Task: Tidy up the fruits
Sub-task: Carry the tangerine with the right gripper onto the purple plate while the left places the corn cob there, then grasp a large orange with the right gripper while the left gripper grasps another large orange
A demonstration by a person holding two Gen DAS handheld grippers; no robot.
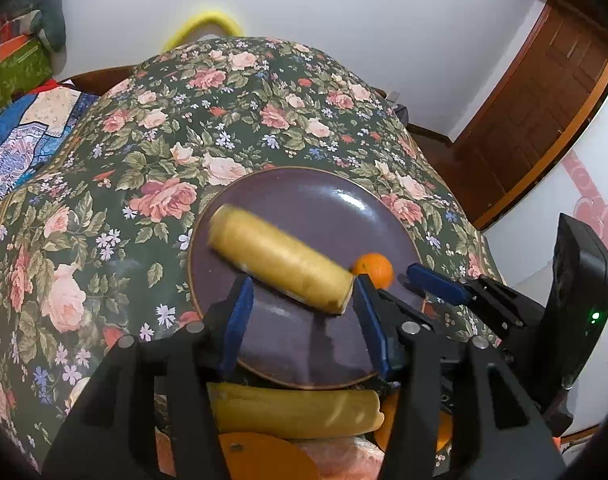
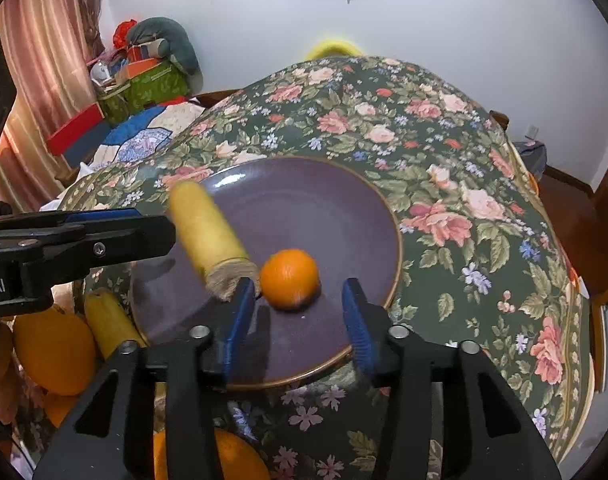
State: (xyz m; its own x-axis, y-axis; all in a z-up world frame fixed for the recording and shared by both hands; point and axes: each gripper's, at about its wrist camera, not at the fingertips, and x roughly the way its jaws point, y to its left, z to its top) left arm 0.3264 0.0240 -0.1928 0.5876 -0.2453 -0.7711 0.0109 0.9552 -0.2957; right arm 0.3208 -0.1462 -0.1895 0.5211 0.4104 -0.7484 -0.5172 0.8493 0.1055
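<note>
Both tongs [image 1: 302, 284] [image 2: 298, 292] open w/ orange [image 2: 290, 278] btwn right pair.

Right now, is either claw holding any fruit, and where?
Neither. Both the left claw and right claw are open; the banana piece and orange are free on the plate.

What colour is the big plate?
Dark purple plate with a thin gold-brown rim, clearest in the right wrist view.

Yellow banana piece [image 1: 280, 259], blunt cut end, blurred, is lying diagonally on the purple plate [image 1: 304, 200]. Small orange [image 2: 290, 277] is sitting just beside its cut end. Second banana [image 1: 296, 412] and further oranges [image 2: 55, 354] are lying off the plate's near edge.
</note>
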